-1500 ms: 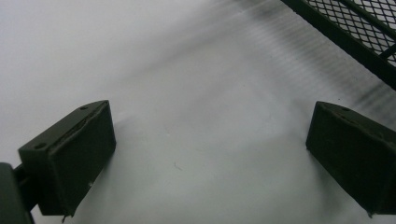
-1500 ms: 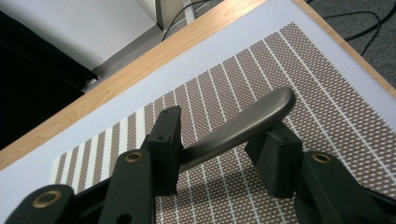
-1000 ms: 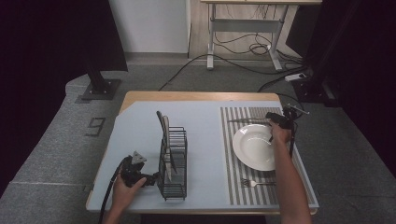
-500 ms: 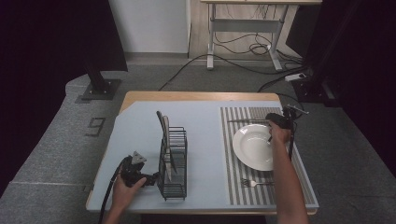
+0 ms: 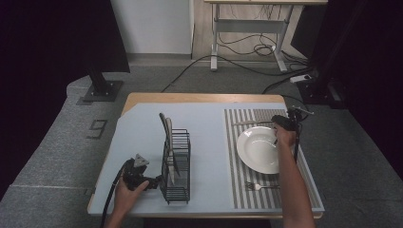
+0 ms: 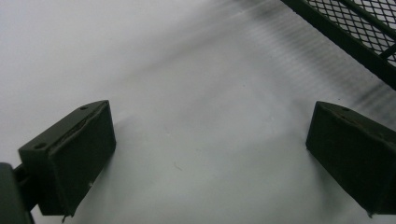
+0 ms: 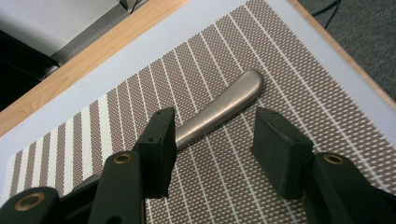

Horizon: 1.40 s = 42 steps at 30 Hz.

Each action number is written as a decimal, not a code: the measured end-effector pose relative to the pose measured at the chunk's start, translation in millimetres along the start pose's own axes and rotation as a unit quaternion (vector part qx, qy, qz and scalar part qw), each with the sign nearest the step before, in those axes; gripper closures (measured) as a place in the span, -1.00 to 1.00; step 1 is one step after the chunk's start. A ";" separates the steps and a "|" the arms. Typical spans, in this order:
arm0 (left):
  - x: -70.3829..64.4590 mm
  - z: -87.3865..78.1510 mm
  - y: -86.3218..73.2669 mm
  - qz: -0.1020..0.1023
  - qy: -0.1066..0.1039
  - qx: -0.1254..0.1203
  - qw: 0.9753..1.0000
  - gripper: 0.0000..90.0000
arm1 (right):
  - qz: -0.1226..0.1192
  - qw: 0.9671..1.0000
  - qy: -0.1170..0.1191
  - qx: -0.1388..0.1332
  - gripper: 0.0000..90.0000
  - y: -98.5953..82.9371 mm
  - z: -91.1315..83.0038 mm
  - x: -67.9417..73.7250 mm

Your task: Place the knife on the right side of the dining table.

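Nothing has shifted since a moment ago: your right gripper hangs with jaws spread over the knife on the mat at the far right, beyond the plate. Your left gripper, jaws apart, rests on the worktop beside the rack.

One plate, one fork, one knife, one rack.

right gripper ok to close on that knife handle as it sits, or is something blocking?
Probably yes. The right gripper is open, its jaws either side of the knife handle, which lies flat on the striped placemat. Nothing sits between jaws and handle. The plate is beside it, apart.
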<state>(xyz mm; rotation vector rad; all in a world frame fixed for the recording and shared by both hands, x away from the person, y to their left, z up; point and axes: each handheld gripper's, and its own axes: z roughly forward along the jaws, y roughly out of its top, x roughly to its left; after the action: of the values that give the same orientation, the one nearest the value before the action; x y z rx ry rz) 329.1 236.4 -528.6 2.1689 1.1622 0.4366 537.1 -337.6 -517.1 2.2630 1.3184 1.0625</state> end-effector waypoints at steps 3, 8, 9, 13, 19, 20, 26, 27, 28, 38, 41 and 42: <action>0.0 0.0 0.0 0.000 0.000 0.000 1.000 -0.98 | -0.005 1.000 0.004 -0.003 0.08 1.6 -2.9 0.0; 0.0 0.0 0.0 0.000 0.000 0.000 1.000 -0.98 | -0.032 0.999 0.019 -0.013 0.03 5.6 -9.2 6.0; 0.0 0.0 0.0 0.000 0.000 0.000 1.000 -0.98 | -0.040 0.999 0.019 -0.005 0.01 7.3 -9.3 8.5; 0.1 0.0 0.0 0.000 0.000 0.000 1.000 -0.98 | -0.074 0.997 0.023 0.001 0.00 12.2 -7.3 18.7; 0.2 0.0 0.1 0.000 0.000 0.000 1.000 -0.98 | -0.109 0.994 0.020 0.022 -0.01 10.8 7.6 33.3; 0.2 0.0 0.1 0.000 0.000 0.000 1.000 -0.98 | -0.116 0.993 0.021 0.023 0.00 10.5 10.1 35.4; 0.3 0.0 0.1 0.000 0.000 0.000 1.000 -0.98 | -0.142 0.989 0.013 0.046 0.00 10.6 23.7 46.7; 0.3 0.0 0.1 0.000 0.000 0.000 1.000 -0.98 | -0.144 0.988 0.012 0.047 0.00 9.5 25.3 48.0; 0.2 0.0 0.0 0.000 0.000 0.000 1.000 -0.98 | -0.147 0.988 0.010 0.051 0.01 8.5 27.2 48.1; 0.1 0.0 0.0 0.000 0.000 0.000 1.000 -0.98 | -0.149 0.988 0.003 0.045 0.00 8.0 26.5 46.9; 0.1 0.0 0.0 0.000 0.000 0.000 1.000 -0.98 | -0.152 0.987 0.001 0.045 0.00 7.3 26.2 47.2; 0.1 0.0 0.0 0.000 0.000 0.000 1.000 -0.98 | -0.154 0.987 0.000 0.046 0.00 6.9 26.0 47.9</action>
<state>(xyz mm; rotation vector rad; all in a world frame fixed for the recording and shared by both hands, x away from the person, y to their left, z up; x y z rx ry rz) 329.1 236.5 -528.6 2.1690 1.1620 0.4363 574.8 -298.3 -509.4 2.0304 1.6804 0.9087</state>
